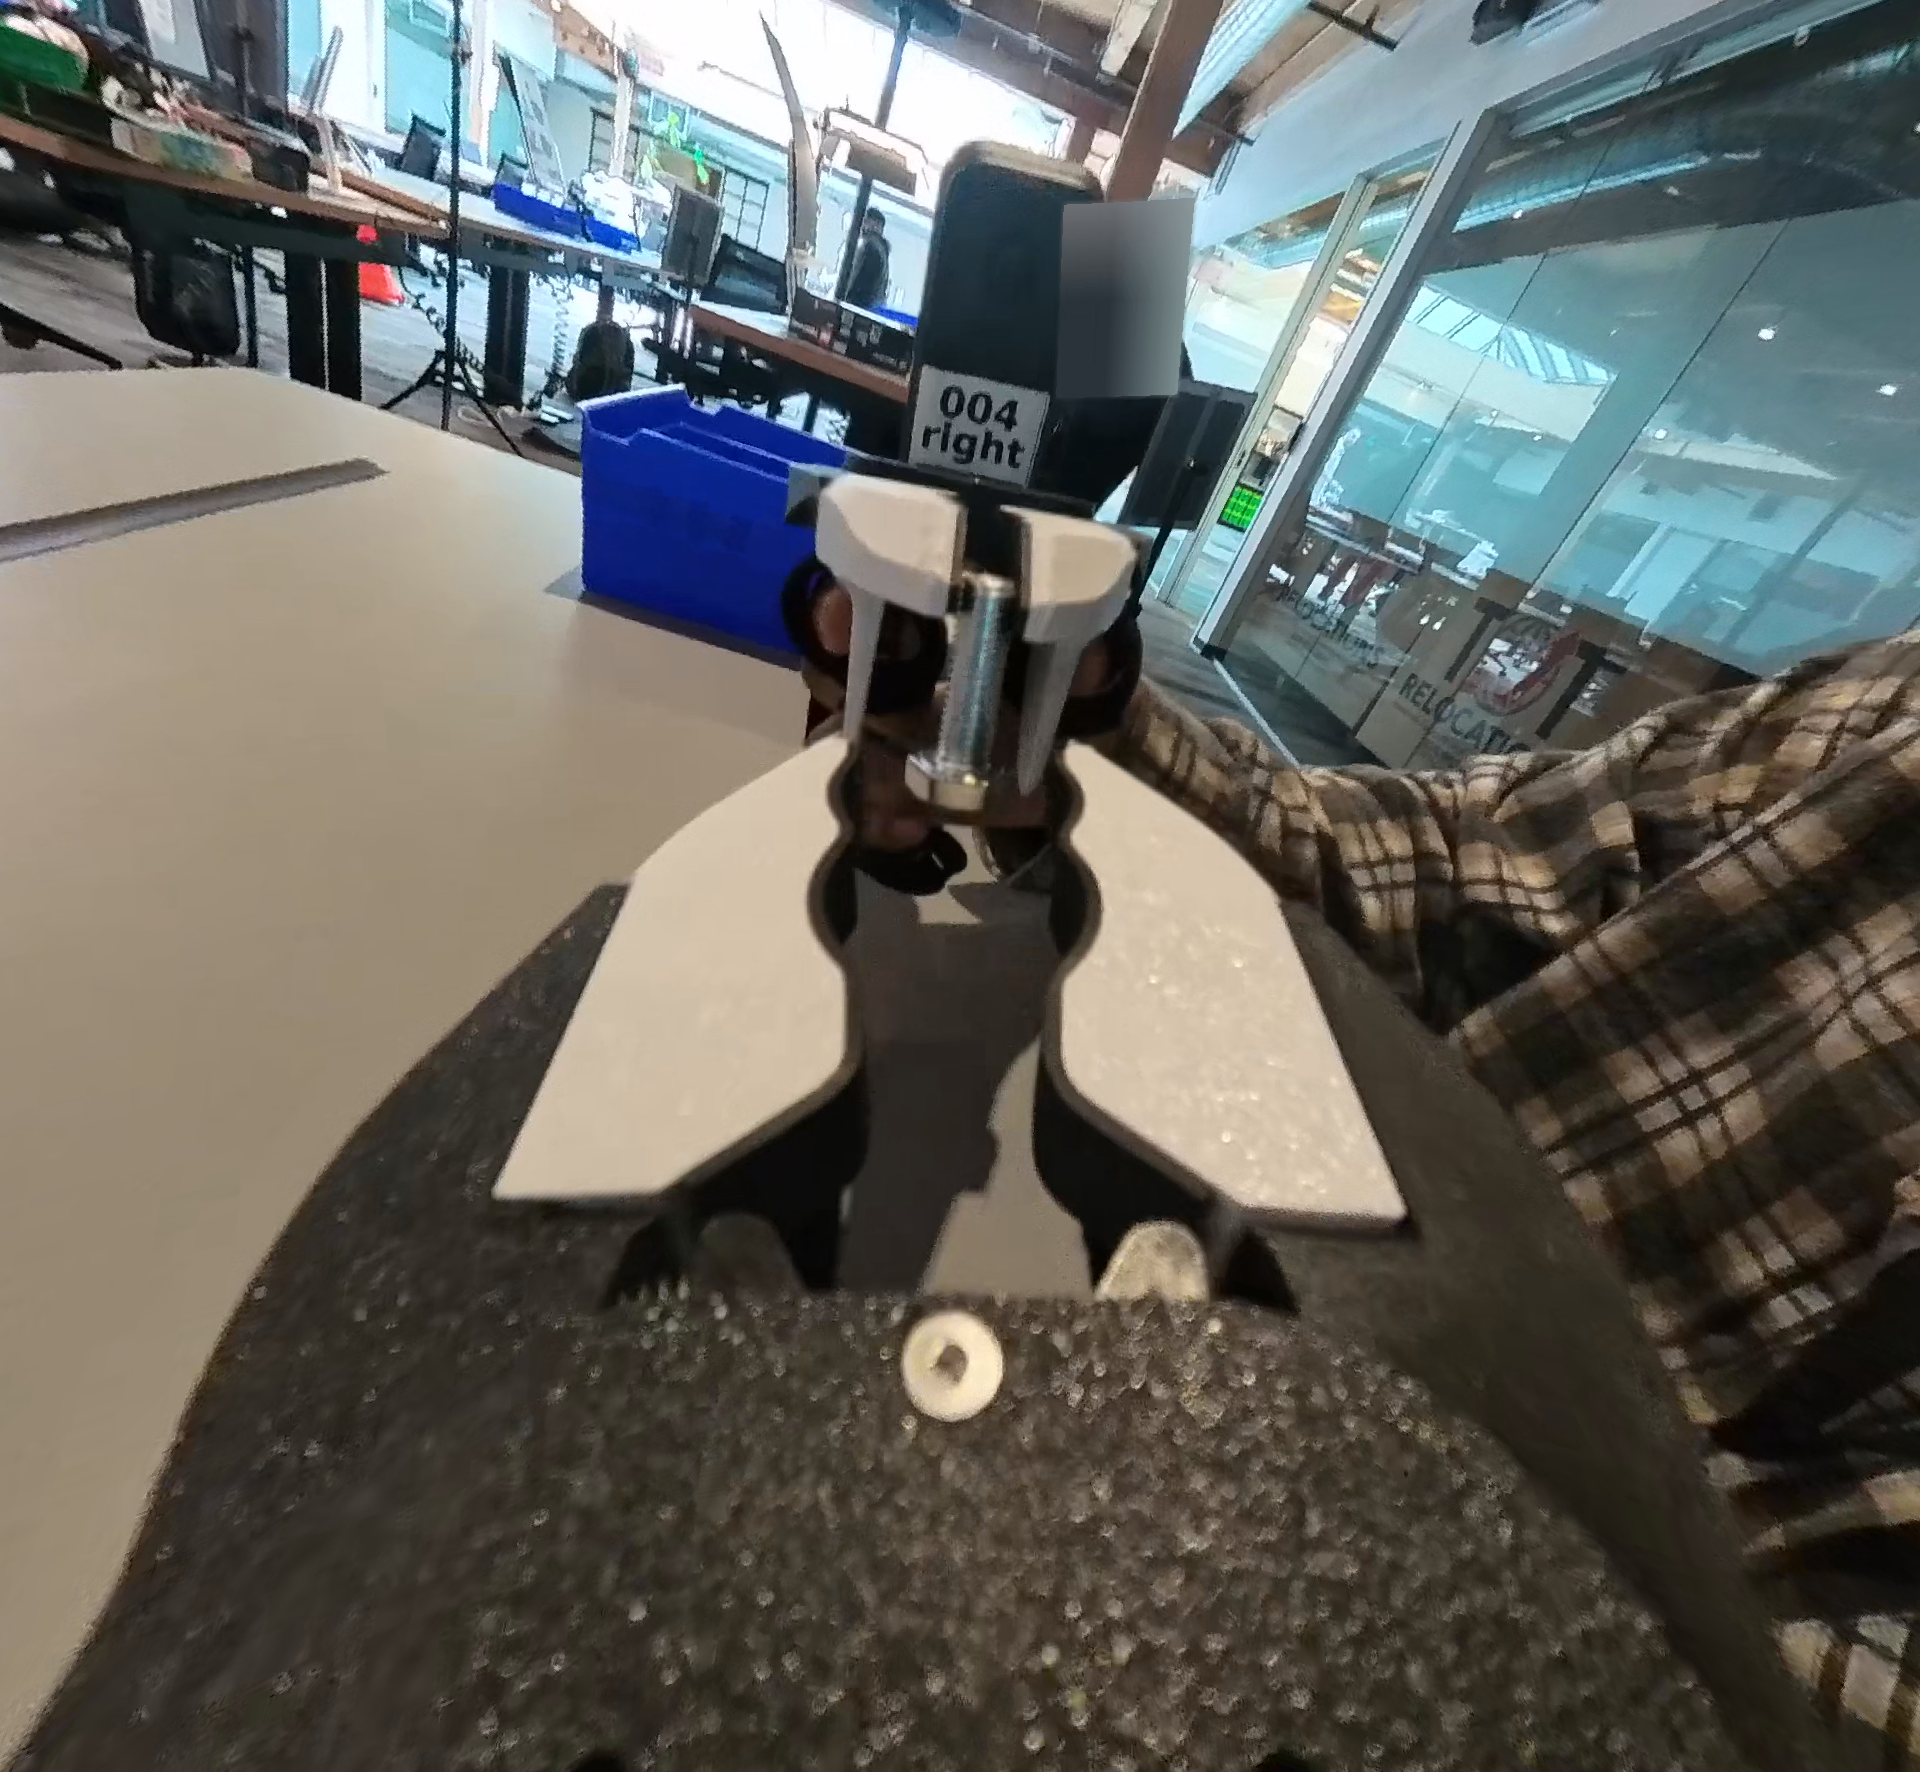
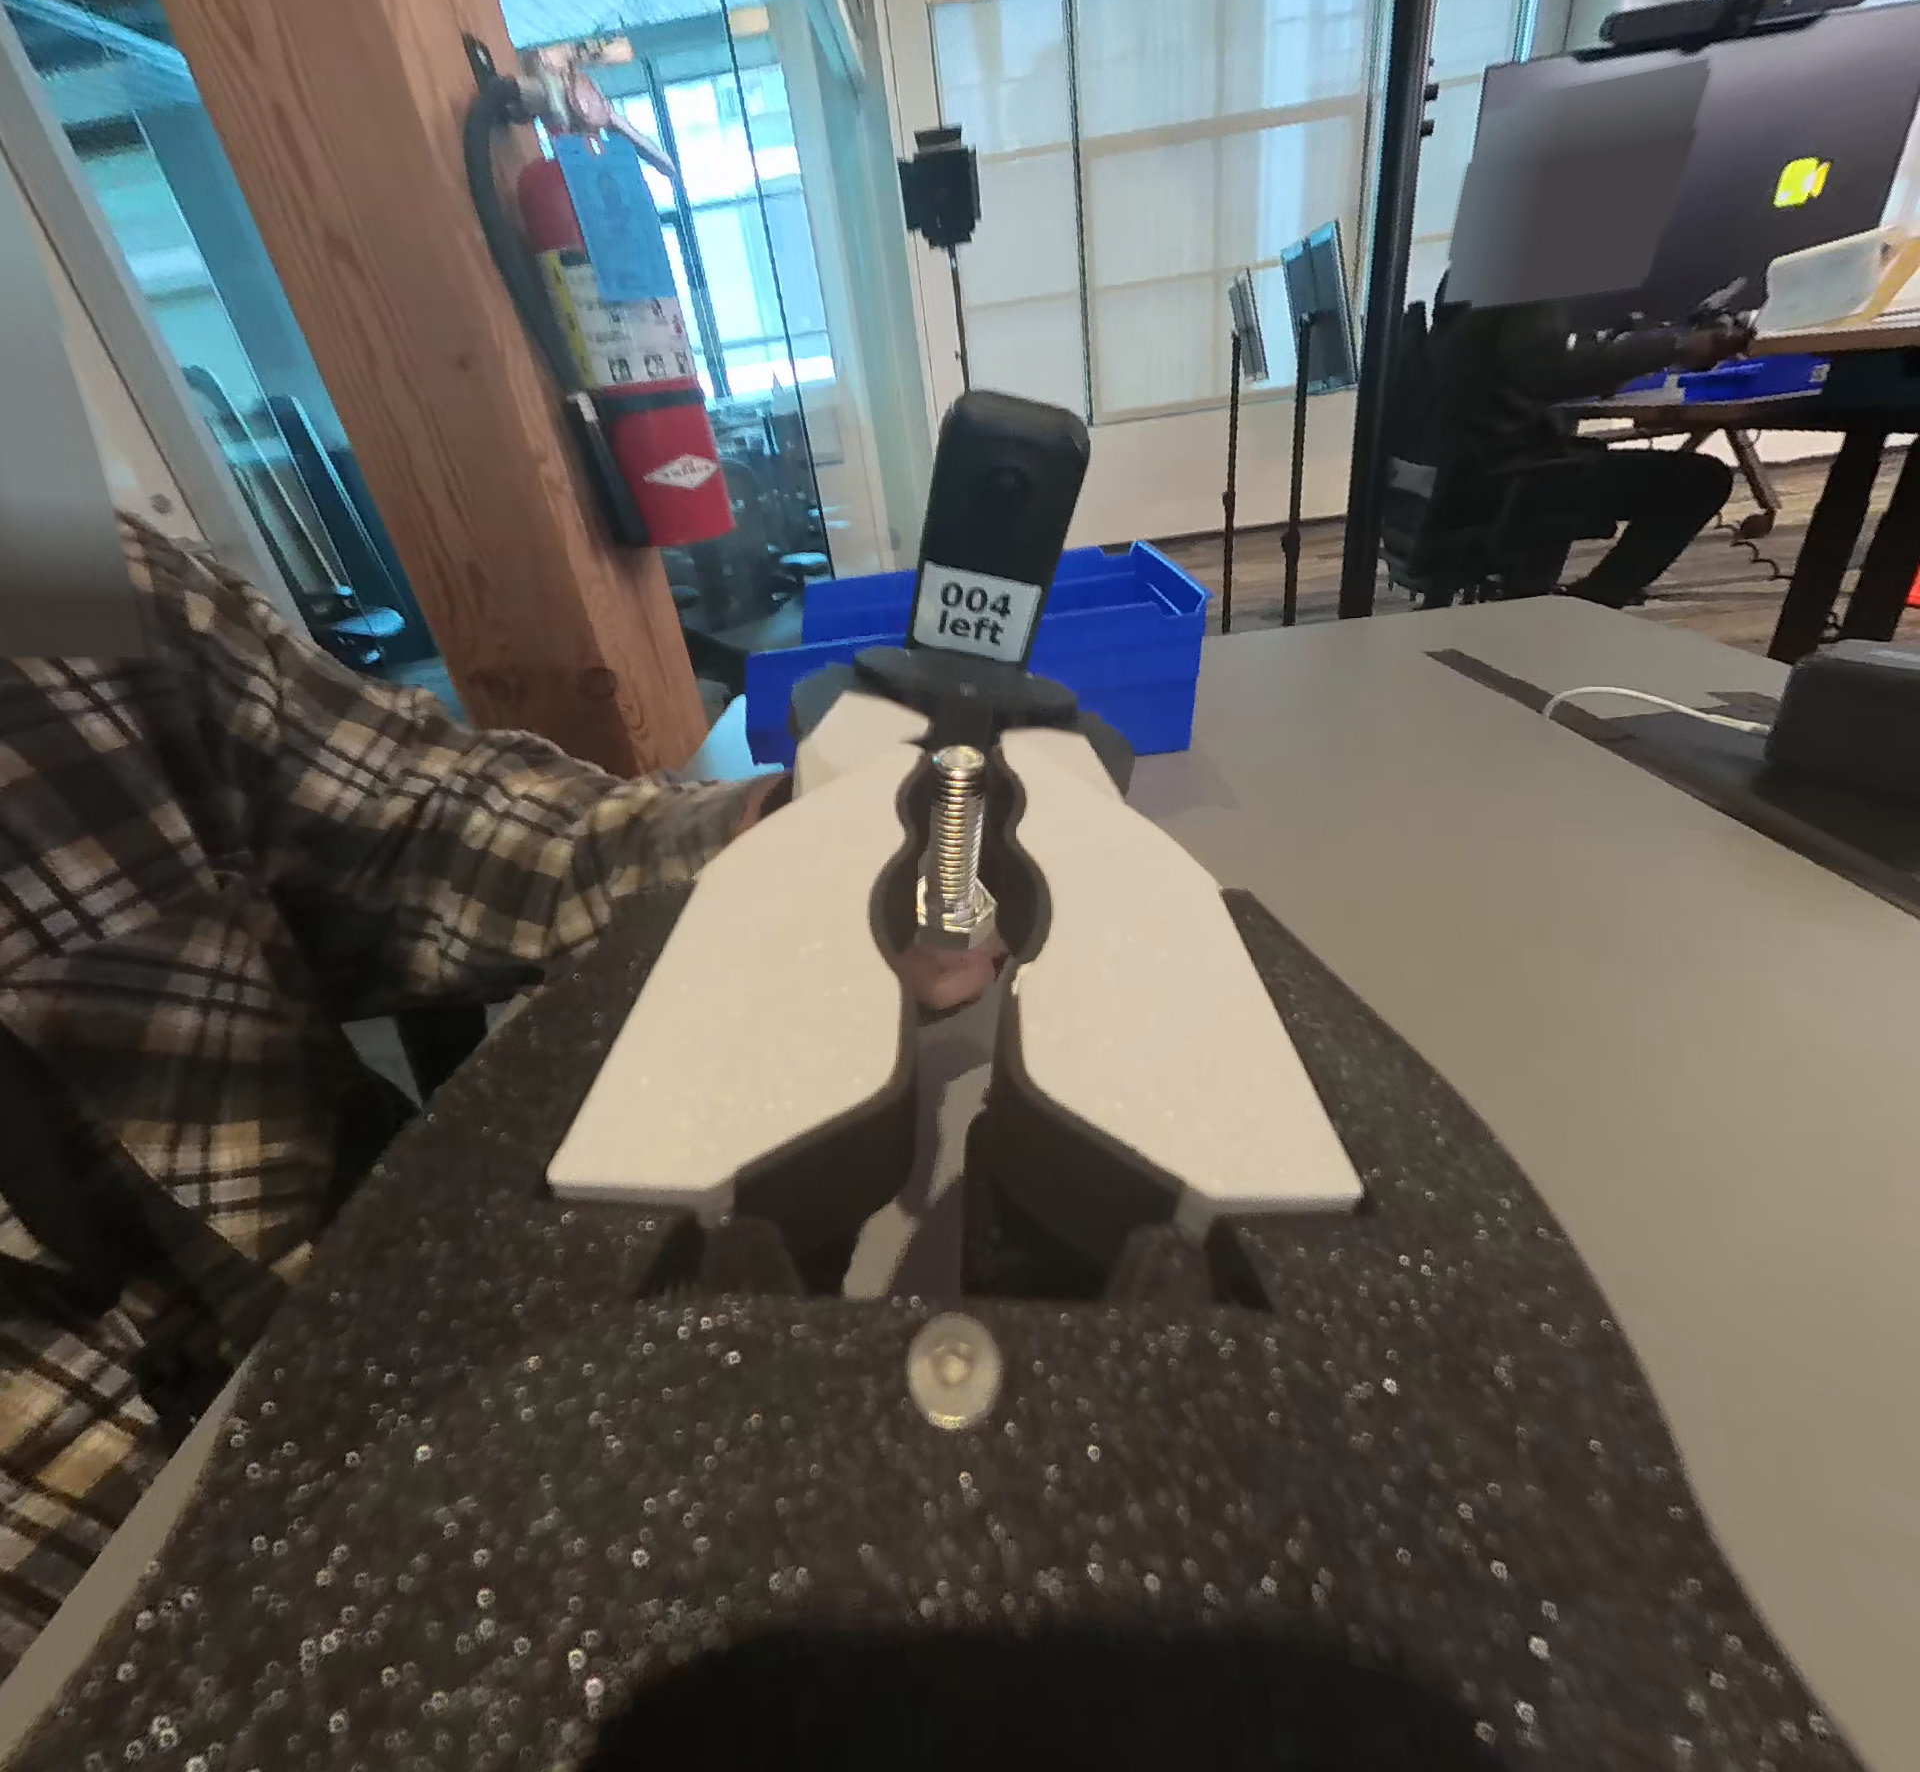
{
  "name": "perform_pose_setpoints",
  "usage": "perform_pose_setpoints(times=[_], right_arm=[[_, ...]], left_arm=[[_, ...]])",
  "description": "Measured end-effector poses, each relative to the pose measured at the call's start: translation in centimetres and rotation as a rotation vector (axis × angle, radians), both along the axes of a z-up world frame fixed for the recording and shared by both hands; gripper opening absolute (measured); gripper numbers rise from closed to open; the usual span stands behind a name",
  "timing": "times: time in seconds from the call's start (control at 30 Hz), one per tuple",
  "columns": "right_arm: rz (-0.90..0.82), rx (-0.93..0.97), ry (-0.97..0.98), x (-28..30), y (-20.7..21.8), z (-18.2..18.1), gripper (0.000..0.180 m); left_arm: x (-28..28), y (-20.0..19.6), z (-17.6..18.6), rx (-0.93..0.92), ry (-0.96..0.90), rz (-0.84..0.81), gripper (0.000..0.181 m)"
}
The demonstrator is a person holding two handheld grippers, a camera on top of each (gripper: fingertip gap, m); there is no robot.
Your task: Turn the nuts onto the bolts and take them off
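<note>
At the far left, your plaid sleeve (image 2: 312,839) reaches in towards the middle, with a red fire extinguisher (image 2: 665,465) hanging on the wooden post (image 2: 343,268) behind it. In the centre, you hold the two tools nose to nose above the grey worktop (image 2: 1455,891). The bolt (image 2: 951,839) lies in a line between them, clear of the surface. Your left gripper (image 2: 956,740) is drawn in tight and pinches the far end of the bolt, the end with the hex head. The threaded shaft runs back from there between the fingers of your right gripper (image 1: 943,751). The nut (image 2: 953,914) sits on the thread, well along from the head, inside a scalloped hollow of those fingers. That gripper is set narrow around the nut, but dark gaps show on both sides of it, so I cannot tell whether the fingers actually press it. Just behind the tools, a blue bin (image 2: 1122,673) stands on the worktop near its back edge. Further right, a white cable (image 2: 1642,704) runs across the surface to a dark box (image 2: 1849,714) at the edge of the view.
</note>
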State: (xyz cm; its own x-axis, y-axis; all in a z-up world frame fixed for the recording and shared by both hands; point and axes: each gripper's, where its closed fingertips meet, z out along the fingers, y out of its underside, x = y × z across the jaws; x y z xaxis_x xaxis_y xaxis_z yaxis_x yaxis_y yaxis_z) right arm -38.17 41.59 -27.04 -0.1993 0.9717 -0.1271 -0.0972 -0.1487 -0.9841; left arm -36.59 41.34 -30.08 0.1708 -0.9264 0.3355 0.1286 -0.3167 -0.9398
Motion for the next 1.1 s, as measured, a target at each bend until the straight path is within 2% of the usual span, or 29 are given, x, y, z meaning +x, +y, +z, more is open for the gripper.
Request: perform_pose_setpoints(times=[1.1], right_arm=[[0.056, 0.035, -0.029, -0.9, -1.3, -0.7, 0.009]], left_arm=[[1.7, -1.0, -1.6, 0.085, 0.151, -0.02, 0.018]])
